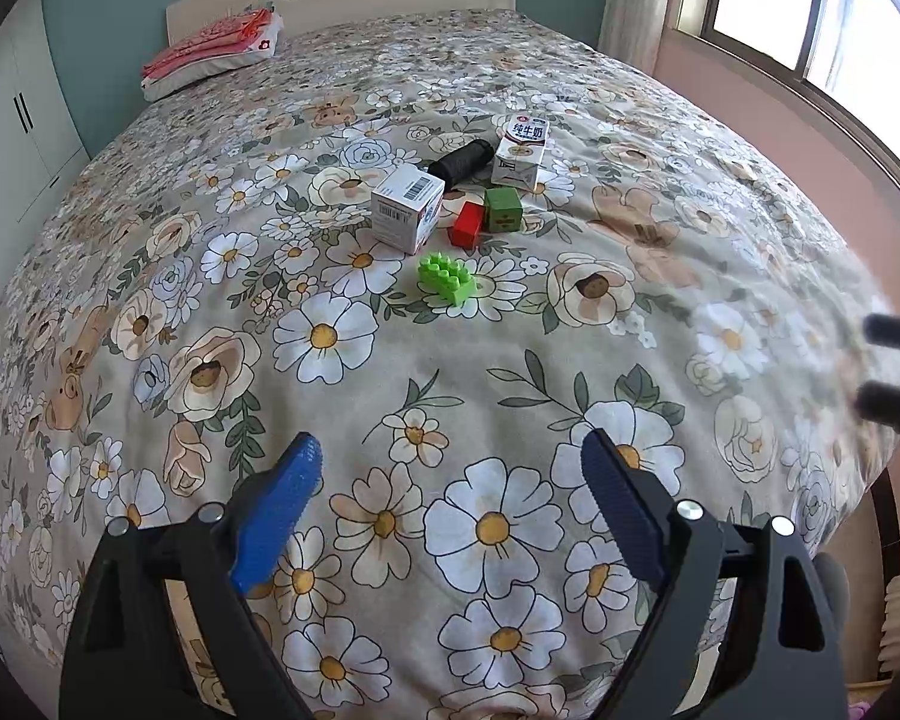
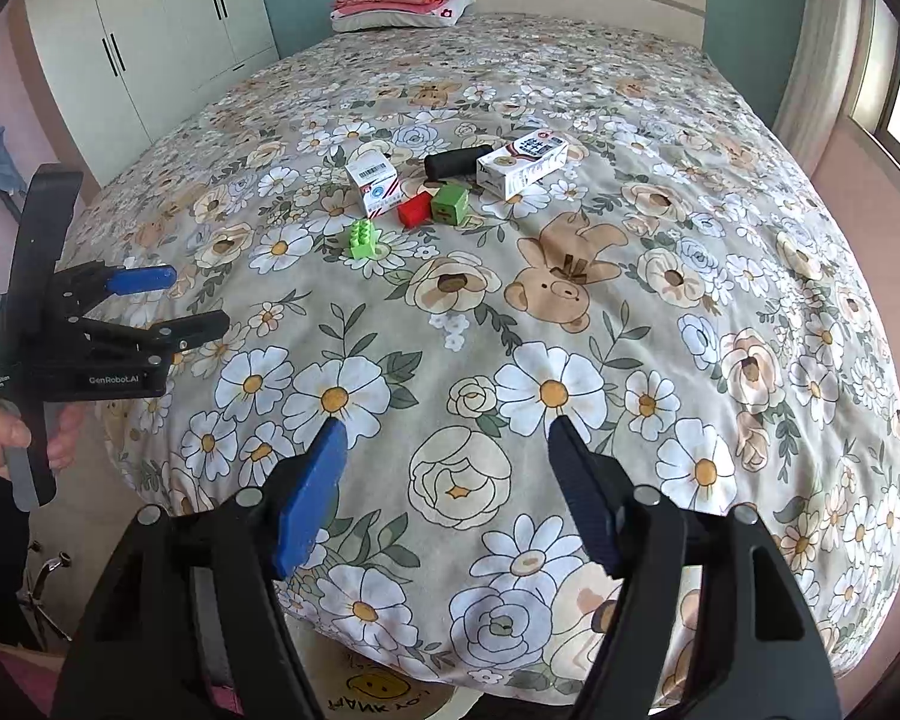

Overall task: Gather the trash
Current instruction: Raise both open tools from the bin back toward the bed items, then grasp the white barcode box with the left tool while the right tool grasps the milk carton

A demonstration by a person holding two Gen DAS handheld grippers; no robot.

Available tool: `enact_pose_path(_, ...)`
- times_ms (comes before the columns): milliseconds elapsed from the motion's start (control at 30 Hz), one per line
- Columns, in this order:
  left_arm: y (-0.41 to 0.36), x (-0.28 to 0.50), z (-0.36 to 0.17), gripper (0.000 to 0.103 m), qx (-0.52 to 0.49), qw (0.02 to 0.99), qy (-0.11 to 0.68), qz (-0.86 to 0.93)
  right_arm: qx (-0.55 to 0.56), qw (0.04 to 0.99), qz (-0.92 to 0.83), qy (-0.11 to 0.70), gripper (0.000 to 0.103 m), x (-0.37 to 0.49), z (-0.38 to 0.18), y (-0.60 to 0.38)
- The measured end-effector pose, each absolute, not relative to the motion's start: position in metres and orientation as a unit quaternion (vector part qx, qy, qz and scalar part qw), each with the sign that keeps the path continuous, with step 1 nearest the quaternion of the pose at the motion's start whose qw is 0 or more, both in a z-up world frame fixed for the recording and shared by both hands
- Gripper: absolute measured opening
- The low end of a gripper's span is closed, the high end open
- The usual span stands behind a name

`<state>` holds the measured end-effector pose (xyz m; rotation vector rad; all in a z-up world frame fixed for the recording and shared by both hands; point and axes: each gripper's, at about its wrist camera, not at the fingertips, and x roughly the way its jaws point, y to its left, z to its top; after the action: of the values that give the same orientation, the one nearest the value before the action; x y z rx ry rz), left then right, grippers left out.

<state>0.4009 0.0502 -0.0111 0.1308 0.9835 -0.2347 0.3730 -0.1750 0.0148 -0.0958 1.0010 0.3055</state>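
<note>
Both tongs hang over the near end of the bed [image 1: 150,324], empty. The left tongs [image 1: 450,468] gape wide; the right tongs [image 2: 447,450] stand partly apart. Well ahead of both lie the milk carton [image 1: 519,153], a white box [image 1: 405,207], a black roll [image 1: 462,159], and red, dark green and bright green blocks [image 1: 447,279].

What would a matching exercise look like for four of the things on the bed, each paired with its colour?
Things:
1. toy brick
2. roll
3. small block
4. milk carton

Colours:
A. red
B. mostly white
C. bright green
D. black

Pairs: 1-C, 2-D, 3-A, 4-B
</note>
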Motion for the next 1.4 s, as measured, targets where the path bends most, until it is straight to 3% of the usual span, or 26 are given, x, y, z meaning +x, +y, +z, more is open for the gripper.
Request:
enact_pose_path(567,0.055,0.534,-0.033,0.09,0.12,0.875,0.44,-0.16,-0.018,0.857,0.115,0.502,0.07,0.542,0.01,-0.15)
enact_pose_path(833,0.043,0.569,-0.055,0.09,0.162,0.862,0.43,-0.212,0.065,0.846,0.07,0.524,0.073,0.649,0.001,-0.153)
enact_pose_path(1100,0.045,0.606,-0.074,0.09,0.133,0.855,0.439,-0.243,0.17,0.805,-0.022,0.568,0.073,0.75,-0.051,-0.165)
enact_pose_path(1400,0.049,0.632,-0.094,0.09,0.12,0.853,0.443,-0.248,0.248,0.753,-0.075,0.604,0.073,0.784,-0.115,-0.167)
